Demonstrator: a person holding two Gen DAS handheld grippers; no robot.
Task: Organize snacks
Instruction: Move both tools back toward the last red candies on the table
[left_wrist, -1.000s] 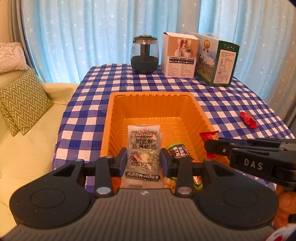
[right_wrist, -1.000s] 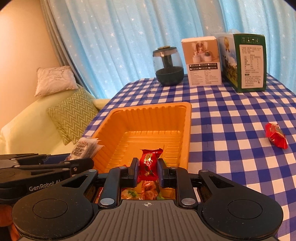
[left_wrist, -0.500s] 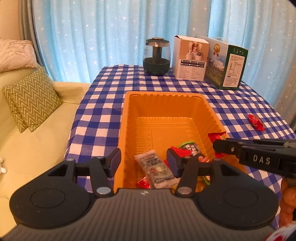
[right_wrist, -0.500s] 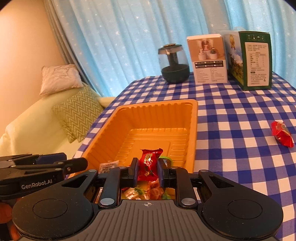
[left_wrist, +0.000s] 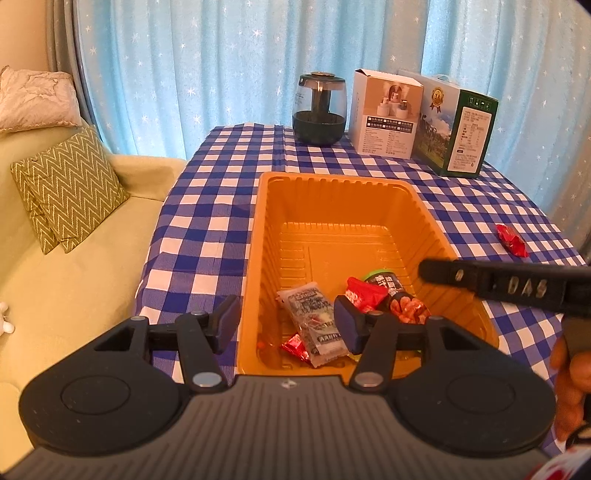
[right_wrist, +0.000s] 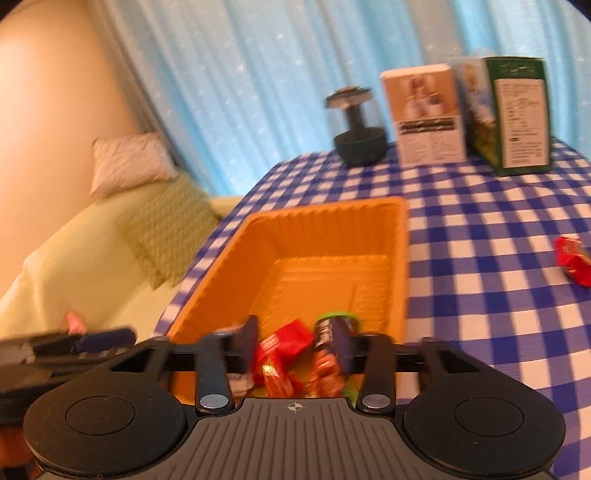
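Snacks, crinkly foil and film: beneath and just beyond your left gripper (left_wrist: 287, 325) fingers, spread and empty, lies a clear flat packet (left_wrist: 314, 325), long axis running away from you. Your right gripper (right_wrist: 297, 345) fingers are opening, a red wrapper (right_wrist: 282, 345) loose between them over the ribbed orange plastic tray (left_wrist: 332, 192). Farther right on the checked tabletop (left_wrist: 207, 229), one red candy (left_wrist: 511, 240) remains, nearer your right hand.

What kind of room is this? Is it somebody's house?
Most likely a living room at home. There is a soft yellow-green sofa with a zigzag cushion, blue starry curtains, and a table with a blue checked cloth holding an orange snack tray.
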